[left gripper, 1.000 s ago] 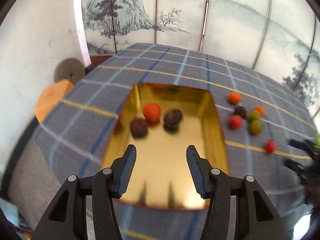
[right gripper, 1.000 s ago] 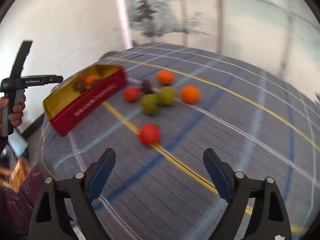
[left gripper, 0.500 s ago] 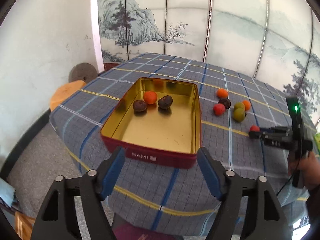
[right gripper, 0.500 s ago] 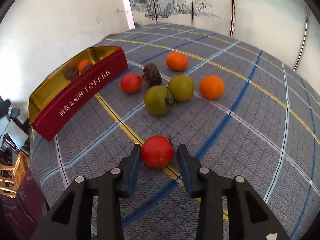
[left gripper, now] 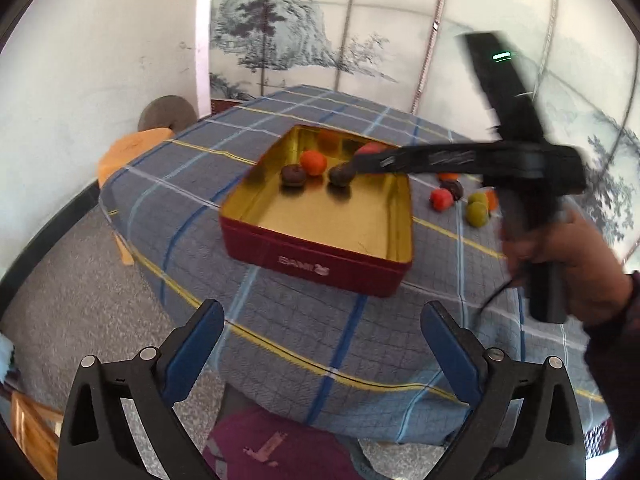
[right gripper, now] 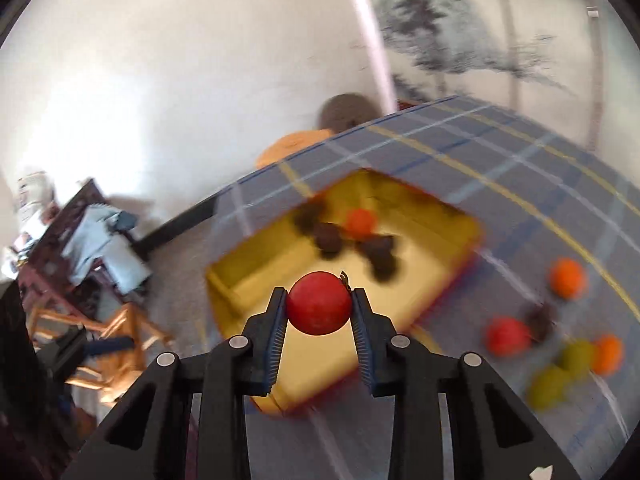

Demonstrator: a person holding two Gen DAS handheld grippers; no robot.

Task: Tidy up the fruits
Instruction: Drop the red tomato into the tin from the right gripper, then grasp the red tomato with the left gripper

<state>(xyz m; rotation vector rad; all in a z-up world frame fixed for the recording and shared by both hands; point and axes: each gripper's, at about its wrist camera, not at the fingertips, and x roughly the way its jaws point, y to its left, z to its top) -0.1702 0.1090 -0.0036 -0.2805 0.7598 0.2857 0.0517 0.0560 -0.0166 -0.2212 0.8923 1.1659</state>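
1. Fruit, one round red piece, sits clamped between the two blue-padded fingers of the right gripper, both pads pressing its sides.
2. Seen from the right wrist, the held red fruit hangs above the near part of the tin, a rectangular box with a shiny gold inside and dark red outer walls.
3. Inside the tin lie one orange fruit and two dark brown fruits, close together toward its far end; this view is blurred.
4. On the cloth to the right of the tin, loose fruits lie in a cluster: an orange one, a red one, a small dark one, two green ones and another orange one.
5. The left gripper holds nothing; its jaws have just been opening and now stand wide apart, with only the tablecloth visible between them.
6. From the left wrist, the tin sits beyond the left gripper on the blue-grey plaid tablecloth, a pale logo on its near red wall.
7. A hand at the right edge grips the black handle of the right gripper, whose long black body reaches out over the far right part of the tin.
8. Behind the table stands a folding screen painted with misty trees and hills.
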